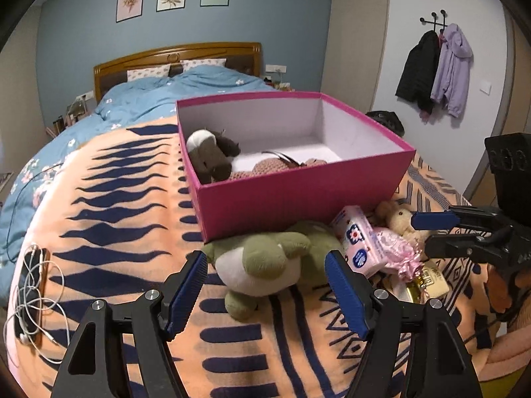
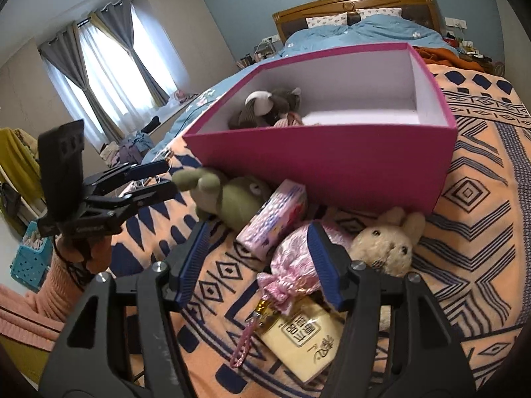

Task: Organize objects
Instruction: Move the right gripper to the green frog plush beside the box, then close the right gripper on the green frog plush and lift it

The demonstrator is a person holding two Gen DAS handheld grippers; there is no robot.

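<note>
My left gripper [image 1: 265, 285] hangs open just short of the green plush frog [image 1: 265, 262], which lies on the orange patterned blanket [image 1: 116, 232] against the pink box [image 1: 298, 195]. My right gripper [image 2: 255, 258] is open too, over the pink drawstring pouch [image 2: 292, 265], nothing gripped. Brown plush elephant [image 1: 212, 156] sits inside the box; tissue pack [image 2: 275, 219] and cream bunny [image 2: 385, 245] lie outside.

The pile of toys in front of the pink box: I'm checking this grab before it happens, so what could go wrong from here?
1. The green plush touches the pink tissue pack; the open left gripper could drag both.
2. The open right gripper straddles the pink pouch, which overlaps the yellow packet, so it may snag that.
3. Both grippers work close together and could collide.
</note>
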